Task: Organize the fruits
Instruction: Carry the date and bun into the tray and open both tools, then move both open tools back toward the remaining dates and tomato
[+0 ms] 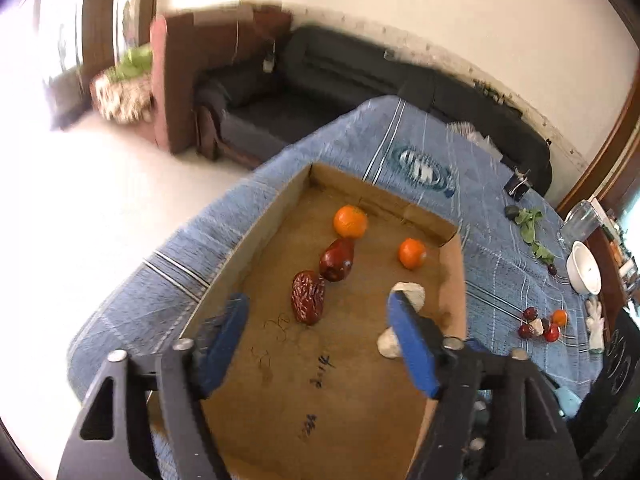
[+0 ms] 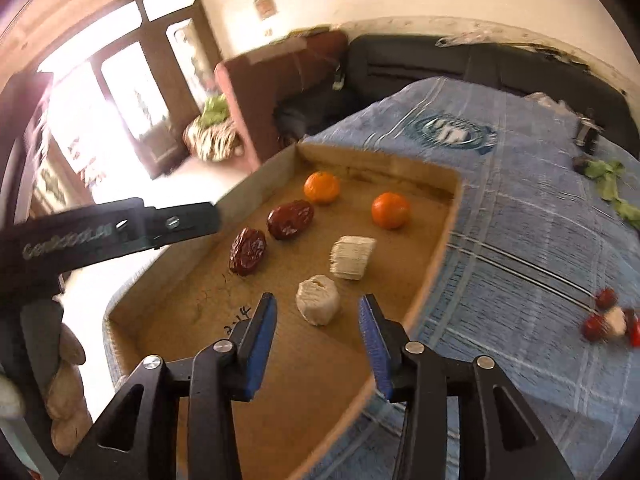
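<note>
Over the cardboard tray (image 2: 436, 236) I've got both grippers hanging empty: right gripper (image 2: 318, 320) jaws wide w/ a white lump (image 2: 318, 305) between the tips, left gripper (image 1: 316, 320) wide too. Two dates (image 2: 248, 251) sit at 11 o'clock, two oranges (image 2: 390, 210) at 12. More fruit (image 2: 608, 320) lies at 3 on the blue cloth (image 2: 520, 248).

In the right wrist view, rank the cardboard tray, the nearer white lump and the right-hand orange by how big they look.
1. cardboard tray, clearly largest.
2 and 3. right-hand orange and nearer white lump look about alike; the lump lies closer to the camera, so I will not rank them.
</note>
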A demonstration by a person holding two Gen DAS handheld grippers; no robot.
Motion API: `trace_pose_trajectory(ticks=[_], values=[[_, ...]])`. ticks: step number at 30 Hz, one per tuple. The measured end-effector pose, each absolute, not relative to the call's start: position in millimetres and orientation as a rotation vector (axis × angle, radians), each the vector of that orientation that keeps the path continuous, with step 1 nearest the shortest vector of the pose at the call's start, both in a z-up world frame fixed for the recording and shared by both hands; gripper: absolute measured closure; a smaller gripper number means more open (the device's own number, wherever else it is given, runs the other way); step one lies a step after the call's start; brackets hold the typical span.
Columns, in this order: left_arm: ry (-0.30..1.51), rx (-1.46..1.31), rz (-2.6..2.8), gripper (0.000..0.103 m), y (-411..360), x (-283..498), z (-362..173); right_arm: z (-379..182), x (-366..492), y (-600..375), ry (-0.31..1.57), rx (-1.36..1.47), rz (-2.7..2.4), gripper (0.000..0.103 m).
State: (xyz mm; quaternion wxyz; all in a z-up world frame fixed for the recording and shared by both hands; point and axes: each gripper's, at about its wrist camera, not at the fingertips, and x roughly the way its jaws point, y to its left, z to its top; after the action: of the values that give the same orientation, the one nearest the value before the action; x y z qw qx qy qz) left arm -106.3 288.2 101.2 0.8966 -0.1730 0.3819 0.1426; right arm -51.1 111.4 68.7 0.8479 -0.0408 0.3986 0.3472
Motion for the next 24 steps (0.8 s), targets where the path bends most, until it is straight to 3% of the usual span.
trace_pose_trajectory(ticks=[2, 4, 24], values=[[0.734, -0.315, 0.307, 0.018, 269.6, -122.3, 109.7, 75.8, -58.6, 85.8, 0.804, -0.022, 0.681, 0.040], [0.725, -0.292, 0.281, 0.018, 257.3, -127.8, 113.3, 78.7, -64.3, 65.7, 0.785, 0.030, 0.637, 0.038], [0.709, 0.016, 0.185, 0.018, 147.1, -141.5, 114.9, 71.0, -91.7, -33.5, 0.783, 0.184, 0.429, 0.034]])
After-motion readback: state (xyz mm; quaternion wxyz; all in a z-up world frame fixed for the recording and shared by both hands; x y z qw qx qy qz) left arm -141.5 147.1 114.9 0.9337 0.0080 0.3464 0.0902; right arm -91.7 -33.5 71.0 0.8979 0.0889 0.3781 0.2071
